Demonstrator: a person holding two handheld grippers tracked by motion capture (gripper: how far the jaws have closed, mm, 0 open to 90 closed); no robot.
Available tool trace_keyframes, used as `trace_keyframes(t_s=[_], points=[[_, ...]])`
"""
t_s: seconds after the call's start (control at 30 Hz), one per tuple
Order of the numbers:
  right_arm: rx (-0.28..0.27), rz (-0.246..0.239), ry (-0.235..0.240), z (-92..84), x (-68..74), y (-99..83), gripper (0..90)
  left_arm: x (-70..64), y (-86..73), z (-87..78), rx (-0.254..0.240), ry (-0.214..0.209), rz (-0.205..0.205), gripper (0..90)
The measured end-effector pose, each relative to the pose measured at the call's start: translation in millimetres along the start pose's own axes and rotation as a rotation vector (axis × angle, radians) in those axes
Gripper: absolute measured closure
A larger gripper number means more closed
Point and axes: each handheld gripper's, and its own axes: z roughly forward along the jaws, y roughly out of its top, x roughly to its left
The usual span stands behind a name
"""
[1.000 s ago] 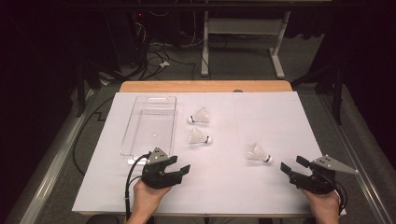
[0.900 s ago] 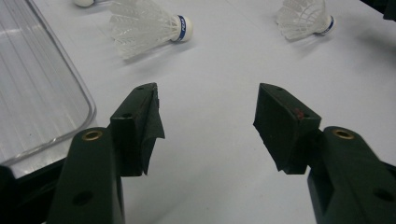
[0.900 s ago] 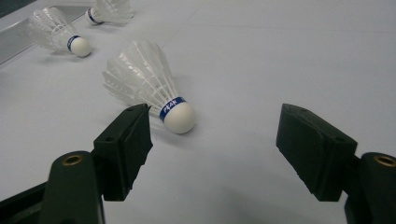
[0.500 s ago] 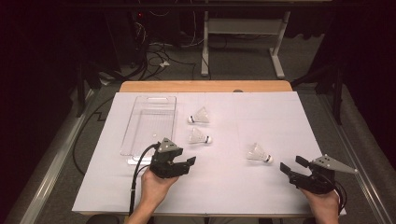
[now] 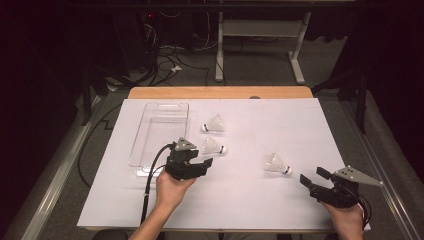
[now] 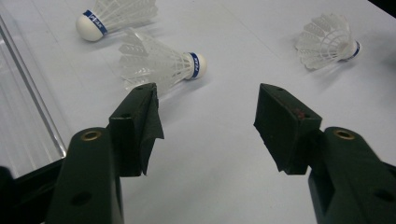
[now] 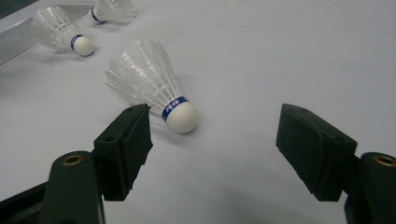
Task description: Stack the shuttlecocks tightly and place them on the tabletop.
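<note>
My left tongs (image 5: 206, 164), released, face the middle shuttlecock (image 5: 214, 146) just ahead, cork pointing right; right tongs (image 5: 311, 178) released, farther off.

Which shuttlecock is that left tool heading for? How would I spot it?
Start at the clear tray on the white table's left. Two shuttlecocks lie just right of it; it is the nearer one, by the left tool. Its cork points right, while the far one points left.
</note>
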Motion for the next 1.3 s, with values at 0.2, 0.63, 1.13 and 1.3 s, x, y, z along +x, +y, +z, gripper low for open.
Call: trace_keyframes(t_s=[0.2, 0.63, 1.13, 1.3], points=[[-0.002, -0.004, 0.002, -0.3, 0.0, 0.0, 26.9, 3.9, 11.4, 2.9, 0.003, 0.011, -0.004, 40.9], [-0.002, -0.001, 0.005, -0.5, 0.6, 0.0, 26.9, 10.7, 34.5, 9.9, 0.008, 0.027, -0.012, 40.8], [0.001, 0.009, 0.011, 0.4, -1.2, -0.5, 26.9, 18.9, 59.7, 24.1, 0.025, 0.048, -0.021, 40.4], [0.003, 0.005, 0.014, 0.4, 0.0, -0.3, 26.9, 19.0, 67.1, 27.5, 0.033, 0.063, -0.014, 40.3]])
